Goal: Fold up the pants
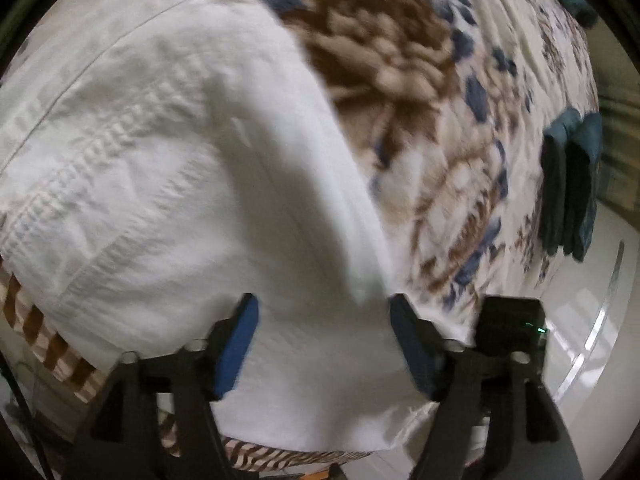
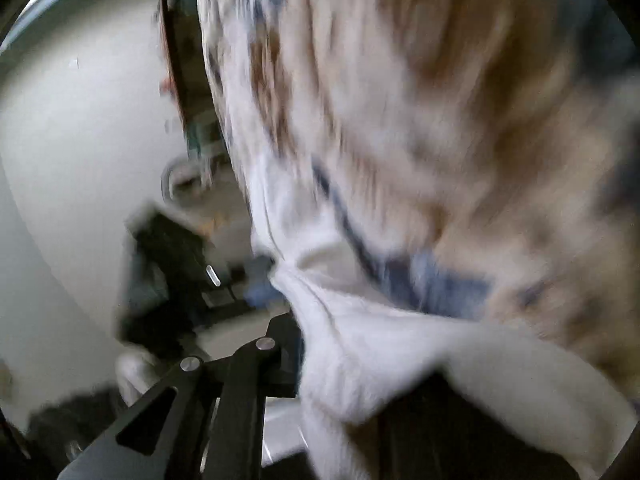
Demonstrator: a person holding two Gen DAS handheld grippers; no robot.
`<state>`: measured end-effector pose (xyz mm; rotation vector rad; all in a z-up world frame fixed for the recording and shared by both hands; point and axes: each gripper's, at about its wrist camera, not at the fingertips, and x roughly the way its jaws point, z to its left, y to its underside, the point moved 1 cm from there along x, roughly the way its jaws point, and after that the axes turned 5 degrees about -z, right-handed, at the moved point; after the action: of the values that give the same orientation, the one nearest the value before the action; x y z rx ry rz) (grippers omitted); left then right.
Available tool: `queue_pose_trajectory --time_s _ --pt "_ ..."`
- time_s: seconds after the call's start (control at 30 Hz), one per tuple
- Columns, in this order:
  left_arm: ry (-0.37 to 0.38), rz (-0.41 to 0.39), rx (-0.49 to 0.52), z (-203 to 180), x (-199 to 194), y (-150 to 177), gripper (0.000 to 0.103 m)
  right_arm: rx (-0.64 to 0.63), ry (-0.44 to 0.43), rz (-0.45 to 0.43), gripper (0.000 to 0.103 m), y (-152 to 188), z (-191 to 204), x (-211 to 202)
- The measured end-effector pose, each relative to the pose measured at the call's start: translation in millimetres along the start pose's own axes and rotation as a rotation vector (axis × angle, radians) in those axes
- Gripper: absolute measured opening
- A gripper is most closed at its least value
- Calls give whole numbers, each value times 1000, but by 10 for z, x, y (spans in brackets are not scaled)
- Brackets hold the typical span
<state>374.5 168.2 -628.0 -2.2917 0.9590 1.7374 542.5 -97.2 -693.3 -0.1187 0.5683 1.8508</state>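
Note:
White pants [image 1: 180,168] lie spread on a floral bedspread [image 1: 400,60], with a stitched seam running across them at the left. My left gripper [image 1: 326,340] is over their near edge, open, its blue pads [image 1: 240,344] apart with white cloth showing between them but not pinched. In the blurred right wrist view, a bunched edge of the pants [image 2: 380,352] gathers at my right gripper [image 2: 280,284] and drapes over it, hiding the right finger. The jaws look shut on that fold.
Dark teal folded clothes [image 1: 568,188] sit at the bed's right edge. A brown-striped cloth [image 1: 40,340] peeks from under the pants at the lower left. Pale glossy floor [image 1: 580,340] lies beyond the bed. A blurred dark object [image 2: 168,264] is left of my right gripper.

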Motion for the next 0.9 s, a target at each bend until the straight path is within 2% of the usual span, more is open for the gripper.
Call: queue_pose_trajectory --time_s 0.07,0.17,0.2,0.27,0.3,0.33,0.37,0.4,0.43,0.47,0.5,0.53,0.6,0.67,0.7,0.73,0.8,0.9 --pt "4 4 -23 115 58 -61 66 48 -3 -55 14 -79 -92 -279" --pt "-4 10 -46 205 104 -105 66 108 30 -93 14 -123 -249 -562" --pt "-7 12 -44 211 117 -114 66 125 32 -108 17 -130 -279 -643" --pt "-11 12 -43 214 114 -117 66 124 14 -93 19 -138 -275 -676" --pt "-15 13 -40 206 114 -117 66 127 -7 -64 25 -122 -257 -666" --pt "-18 15 -41 207 117 -123 66 123 -26 -11 45 -107 -226 -597" --pt "-17 16 -44 194 122 -125 66 109 -18 28 55 -115 -210 -562" --pt "-18 18 -46 195 126 -130 66 82 19 63 60 -119 -177 -477" --pt "-20 19 -47 206 120 -134 66 57 83 105 59 -129 -159 -392" --pt "-22 18 -47 216 109 -136 66 46 147 123 54 -151 -162 -342" --pt "-24 18 -47 181 132 -142 66 46 228 119 22 -202 -174 -368" --pt "-29 15 -43 184 131 -151 66 59 248 98 10 -259 -181 -451" --pt "-34 11 -36 210 124 -163 66 63 274 -11 10 -399 -147 -790" --pt "-37 13 -49 251 123 -176 66 22 340 -142 10 -508 -74 -1187" --pt "-34 15 -54 259 122 -176 66 35 289 -155 10 -514 -66 -1350" --pt "-35 16 -55 250 114 -172 66 40 257 -150 10 -496 -36 -1494" --pt "-45 15 -39 200 71 -141 66 -50 270 -112 11 -379 175 -1566" --pt "-36 -1 16 73 -54 -57 66 -143 255 68 26 -39 412 -1262"
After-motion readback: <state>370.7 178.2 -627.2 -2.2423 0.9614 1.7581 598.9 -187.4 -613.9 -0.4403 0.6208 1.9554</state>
